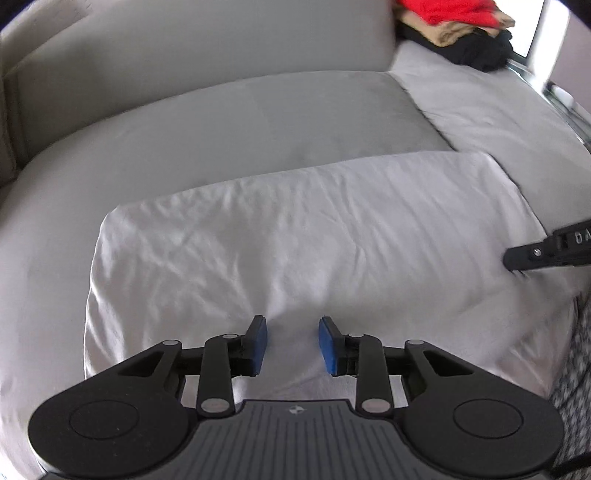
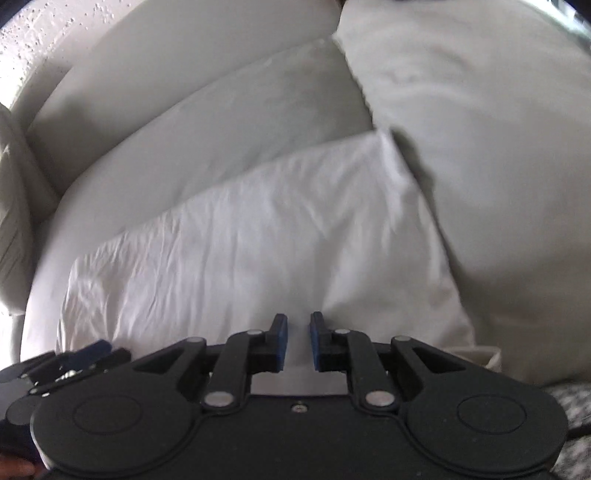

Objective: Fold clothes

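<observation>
A white cloth [image 1: 314, 229] lies folded into a wide rectangle on the grey sofa seat [image 1: 221, 122]. In the right wrist view the cloth [image 2: 240, 251] runs from lower left to upper right. My left gripper [image 1: 292, 343] hangs over the cloth's near edge, blue pads apart, with a small pucker of cloth just ahead of them. My right gripper [image 2: 298, 339] is over the near edge further right. A narrow gap shows between its pads and I see nothing pinched there. Its black finger [image 1: 517, 260] comes in from the right edge of the left wrist view. The left gripper [image 2: 74, 358] shows at lower left.
A pile of red, tan and black clothes [image 1: 461, 33] sits at the back right on a second, lighter seat cushion [image 1: 498, 110]. That cushion [image 2: 498, 147] borders the cloth's right side. The sofa backrest [image 1: 184, 44] rises behind. A speckled rug [image 1: 576, 369] lies below the seat's front edge.
</observation>
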